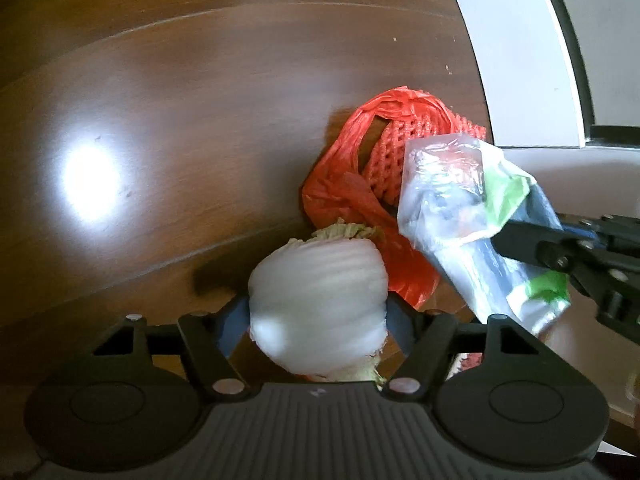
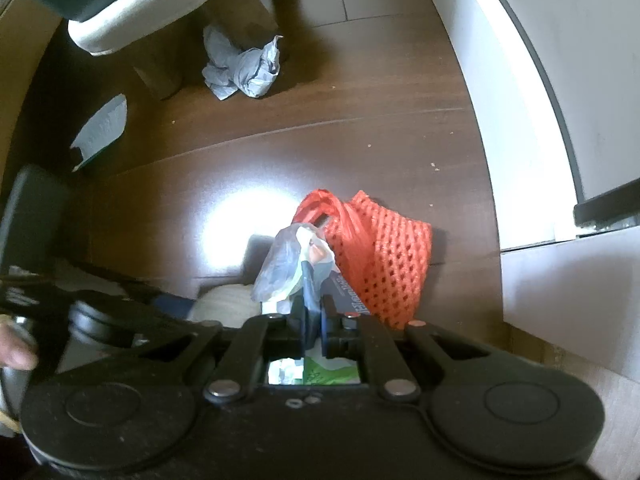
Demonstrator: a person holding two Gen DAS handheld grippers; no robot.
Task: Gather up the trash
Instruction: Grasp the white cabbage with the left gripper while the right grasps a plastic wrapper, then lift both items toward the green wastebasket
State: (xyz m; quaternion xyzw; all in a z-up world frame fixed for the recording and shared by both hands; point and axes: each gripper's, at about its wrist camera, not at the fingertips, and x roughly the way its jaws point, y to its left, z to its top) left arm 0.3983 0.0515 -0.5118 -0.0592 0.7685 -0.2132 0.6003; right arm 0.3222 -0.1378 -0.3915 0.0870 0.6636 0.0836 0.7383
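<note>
My left gripper [image 1: 318,312] is shut on a white foam fruit wrap [image 1: 320,304] with yellowish paper at its ends, held above the brown wood floor. My right gripper [image 2: 314,316] is shut on a clear plastic wrapper with green and dark print [image 2: 296,268]; it also shows in the left wrist view [image 1: 460,208], held from the right. An orange-red plastic bag with a net [image 1: 360,184] lies on the floor beyond both; in the right wrist view the net [image 2: 384,256] is just ahead.
A crumpled grey-white paper [image 2: 244,68] and a flat grey scrap [image 2: 102,128] lie farther off near furniture legs under a white-edged seat [image 2: 152,8]. A white wall base [image 2: 516,120] runs along the right. A white cabinet [image 1: 520,60] stands at the right.
</note>
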